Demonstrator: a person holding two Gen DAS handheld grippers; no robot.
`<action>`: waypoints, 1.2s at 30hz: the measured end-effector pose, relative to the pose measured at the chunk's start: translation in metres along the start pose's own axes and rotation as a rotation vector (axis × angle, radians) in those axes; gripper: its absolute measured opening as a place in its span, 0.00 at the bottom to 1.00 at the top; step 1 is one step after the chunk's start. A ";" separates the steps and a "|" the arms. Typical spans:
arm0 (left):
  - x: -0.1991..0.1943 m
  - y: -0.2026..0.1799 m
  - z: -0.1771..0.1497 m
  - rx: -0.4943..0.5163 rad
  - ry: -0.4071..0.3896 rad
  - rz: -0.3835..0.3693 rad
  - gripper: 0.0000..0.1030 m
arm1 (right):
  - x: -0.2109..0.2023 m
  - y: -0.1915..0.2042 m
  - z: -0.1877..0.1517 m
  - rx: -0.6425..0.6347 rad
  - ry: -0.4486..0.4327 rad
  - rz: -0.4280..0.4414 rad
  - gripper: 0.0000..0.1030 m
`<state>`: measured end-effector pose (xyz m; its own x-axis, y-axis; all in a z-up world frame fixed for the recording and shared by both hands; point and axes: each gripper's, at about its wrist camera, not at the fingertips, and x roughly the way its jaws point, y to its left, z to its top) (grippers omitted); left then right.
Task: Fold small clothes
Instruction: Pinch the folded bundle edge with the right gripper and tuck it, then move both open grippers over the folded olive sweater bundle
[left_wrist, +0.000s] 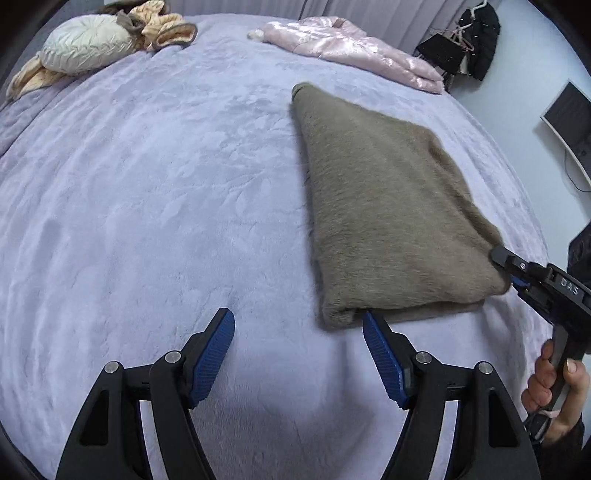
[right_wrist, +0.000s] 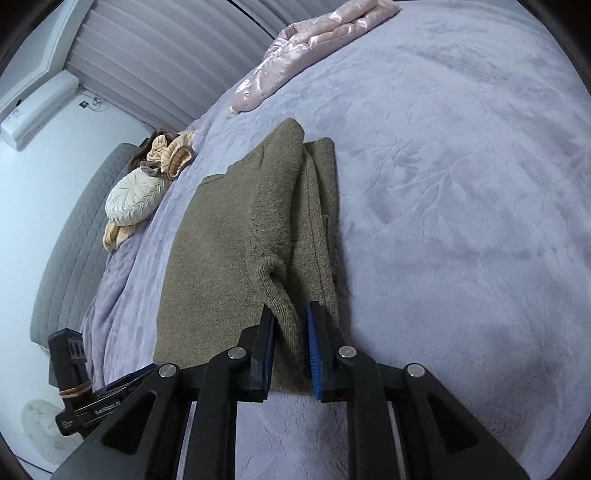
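Taupe fuzzy knit sweater (left_wrist: 391, 206) lies folded into a narrow stack on the lavender plush bed (left_wrist: 147, 203); left tongs (left_wrist: 298, 332) gape, empty. Right-wrist view: right tongs (right_wrist: 290, 343) pinch its near edge, so I judge one more fold remains.

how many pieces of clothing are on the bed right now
3: brown sweater nearest, in the right tool; pink jacket at the far edge; tan garment by the round cushion. More may be hidden.

fuzzy matt knit sweater (left_wrist: 391, 206) on plush bedspread (left_wrist: 166, 184); glossy quilted pink jacket (left_wrist: 351, 48).
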<state>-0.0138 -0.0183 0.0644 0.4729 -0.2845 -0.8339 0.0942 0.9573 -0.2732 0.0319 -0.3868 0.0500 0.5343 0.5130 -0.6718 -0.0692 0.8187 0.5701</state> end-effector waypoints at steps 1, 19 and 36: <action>-0.011 -0.005 0.001 0.023 -0.022 -0.014 0.72 | -0.006 0.004 0.004 -0.015 -0.021 0.007 0.33; 0.067 -0.103 0.073 0.195 0.003 0.056 0.72 | 0.108 0.023 0.131 -0.180 0.104 -0.042 0.14; 0.050 -0.107 0.073 0.226 -0.019 0.090 0.72 | 0.074 0.065 0.110 -0.269 0.086 0.117 0.64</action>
<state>0.0636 -0.1309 0.0873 0.5044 -0.1984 -0.8404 0.2437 0.9664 -0.0819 0.1593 -0.3240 0.0895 0.4369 0.6181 -0.6535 -0.3529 0.7861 0.5075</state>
